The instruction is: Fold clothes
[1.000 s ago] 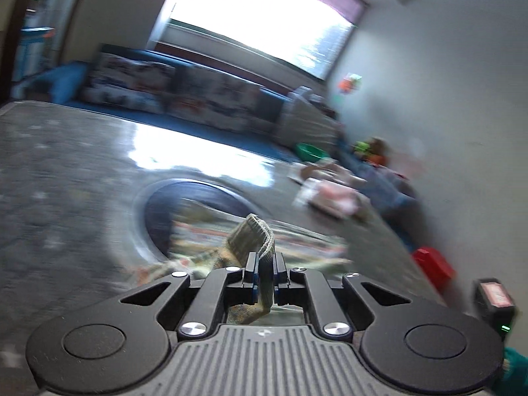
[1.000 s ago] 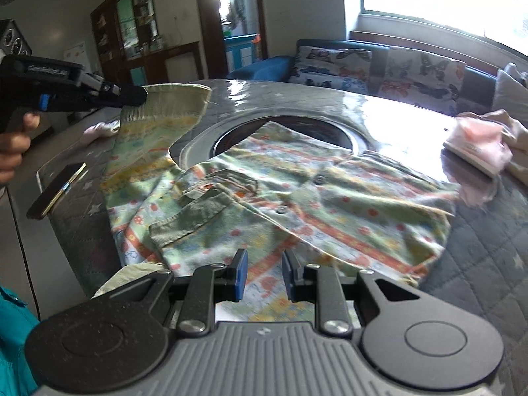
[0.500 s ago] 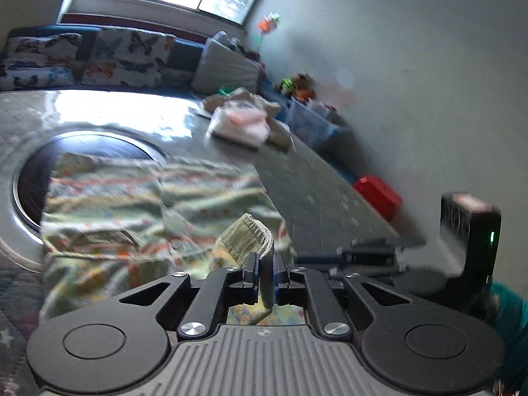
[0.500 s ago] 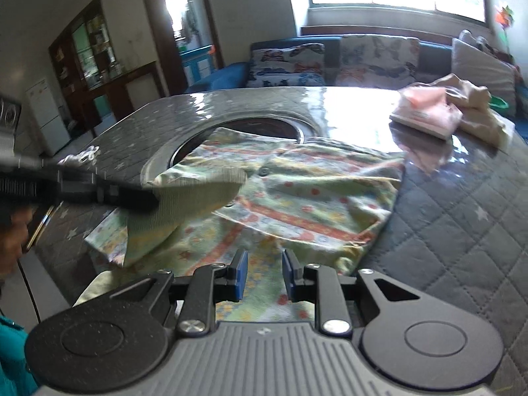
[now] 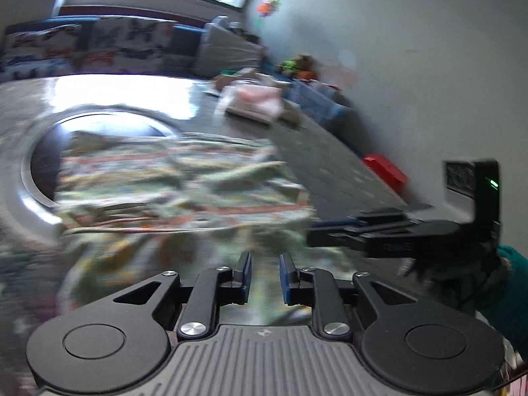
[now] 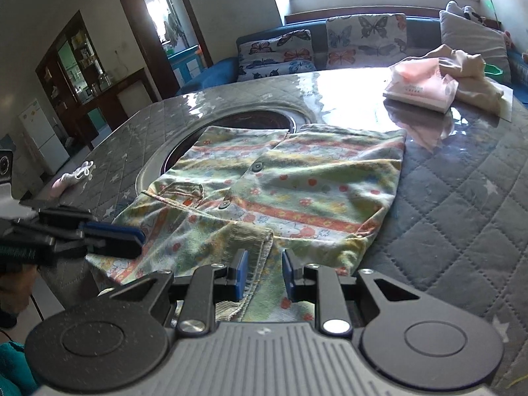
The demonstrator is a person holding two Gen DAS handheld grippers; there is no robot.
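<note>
While the shirt [image 6: 290, 194] lies flat | left claw [image 5: 263, 275] spread | right claw [image 6: 263, 272] spread

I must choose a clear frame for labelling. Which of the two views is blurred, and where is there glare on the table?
Left wrist view: motion blur smears the shirt and table; only the left gripper stays sharp. Right wrist view: sharp, the shirt's buttons are readable. Window glare whitens the glossy tabletop near the pink folded garment in both.

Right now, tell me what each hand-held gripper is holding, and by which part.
Nothing. The left hand-held gripper and right hand-held gripper are both open over the shirt.
</note>
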